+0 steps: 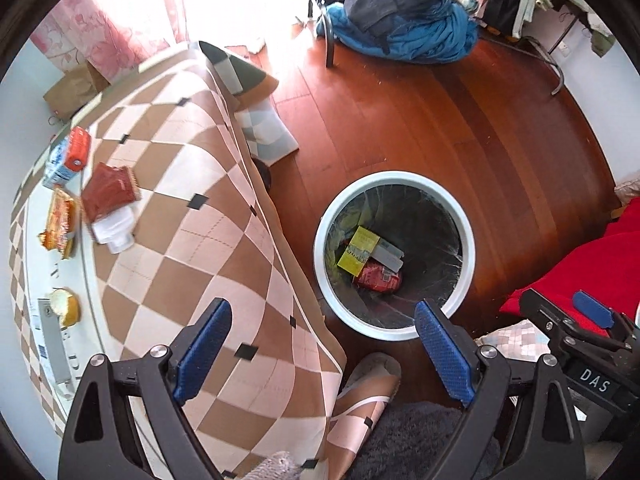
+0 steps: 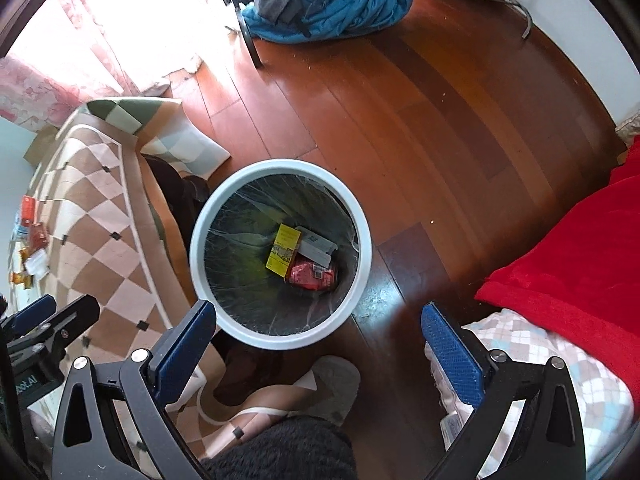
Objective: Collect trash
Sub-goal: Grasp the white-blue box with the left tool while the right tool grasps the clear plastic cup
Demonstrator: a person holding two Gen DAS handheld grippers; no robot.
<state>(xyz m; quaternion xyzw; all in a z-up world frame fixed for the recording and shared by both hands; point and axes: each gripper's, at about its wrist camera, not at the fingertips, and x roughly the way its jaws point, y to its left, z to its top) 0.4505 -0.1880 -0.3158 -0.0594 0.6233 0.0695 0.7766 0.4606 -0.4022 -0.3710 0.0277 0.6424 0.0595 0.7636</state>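
Note:
A white round bin [image 1: 394, 178] [image 2: 280, 168] with a dark liner stands on the wooden floor. Inside lie a yellow box [image 1: 358, 249] [image 2: 285, 252], a grey box [image 1: 388, 254] [image 2: 318, 247] and a crushed red can [image 1: 378, 276] [image 2: 312, 276]. My left gripper [image 1: 322, 350] hangs open and empty over the table edge, beside the bin. My right gripper [image 2: 318, 350] is open and empty just in front of the bin. On the checked tablecloth [image 1: 192, 240] remain a red packet [image 1: 110, 190], a white bottle [image 1: 114, 230], an orange wrapper [image 1: 60, 220] and a red-and-blue carton [image 1: 68, 158].
A blue-and-grey heap of clothes [image 1: 396, 20] [image 2: 320, 0] lies at the far end of the floor, by metal chair legs. A red blanket [image 2: 560, 264] covers furniture on the right. A person's slippered foot [image 2: 320, 380] is below the bin. A cushion [image 1: 264, 128] leans by the table.

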